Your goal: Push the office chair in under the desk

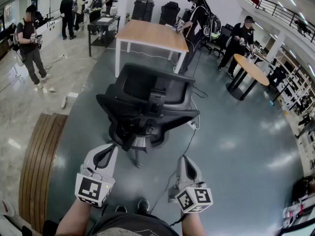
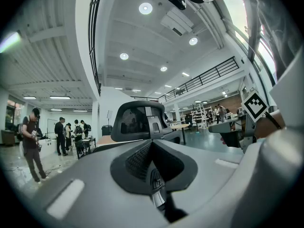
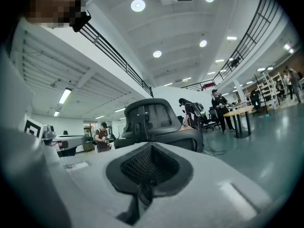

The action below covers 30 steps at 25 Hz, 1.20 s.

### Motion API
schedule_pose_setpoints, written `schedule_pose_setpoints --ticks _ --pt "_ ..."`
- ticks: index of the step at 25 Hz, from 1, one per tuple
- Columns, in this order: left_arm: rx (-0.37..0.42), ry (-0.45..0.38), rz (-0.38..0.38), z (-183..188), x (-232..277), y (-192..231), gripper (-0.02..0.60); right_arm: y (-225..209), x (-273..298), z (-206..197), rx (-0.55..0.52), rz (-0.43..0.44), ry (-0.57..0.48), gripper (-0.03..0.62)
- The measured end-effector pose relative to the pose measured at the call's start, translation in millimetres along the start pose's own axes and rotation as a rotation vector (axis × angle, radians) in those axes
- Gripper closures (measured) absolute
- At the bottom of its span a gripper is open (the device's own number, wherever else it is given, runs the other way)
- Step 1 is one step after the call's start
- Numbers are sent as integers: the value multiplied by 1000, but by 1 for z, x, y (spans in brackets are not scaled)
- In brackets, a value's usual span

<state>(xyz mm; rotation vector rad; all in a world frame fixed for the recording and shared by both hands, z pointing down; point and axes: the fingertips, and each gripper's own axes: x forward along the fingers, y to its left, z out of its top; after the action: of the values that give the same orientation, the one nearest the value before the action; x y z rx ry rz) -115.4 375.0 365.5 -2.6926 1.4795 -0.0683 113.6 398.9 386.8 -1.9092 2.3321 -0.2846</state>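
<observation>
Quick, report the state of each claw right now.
Left claw: closed, holding nothing.
Right claw: closed, holding nothing.

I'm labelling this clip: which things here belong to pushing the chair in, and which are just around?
Job in hand: office chair; wooden desk; left tongs and right tongs, both shut and empty.

Just around: round table; slatted wooden bench; black side table.

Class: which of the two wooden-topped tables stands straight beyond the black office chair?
The rectangular white-legged wooden desk; the round black-legged wooden table stands off to the black office chair's right.
</observation>
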Motion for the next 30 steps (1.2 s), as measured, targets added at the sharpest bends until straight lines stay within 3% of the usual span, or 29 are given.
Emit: schedule_pose_setpoints --ticks 16,21,27,30 --pt "47 -19 14 -8 -6 8 563 1 -3 -3 -4 4 -27 603" --pt "128 -49 55 -1 -17 19 563 -5 -4 -12 -53 -57 -2 603" --pt "120 -47 36 -1 -26 26 563 -12 -15 -6 -86 -137 -22 603" --pt "111 -43 36 -6 -26 33 563 -6 -14 -5 -117 -128 -21 603"
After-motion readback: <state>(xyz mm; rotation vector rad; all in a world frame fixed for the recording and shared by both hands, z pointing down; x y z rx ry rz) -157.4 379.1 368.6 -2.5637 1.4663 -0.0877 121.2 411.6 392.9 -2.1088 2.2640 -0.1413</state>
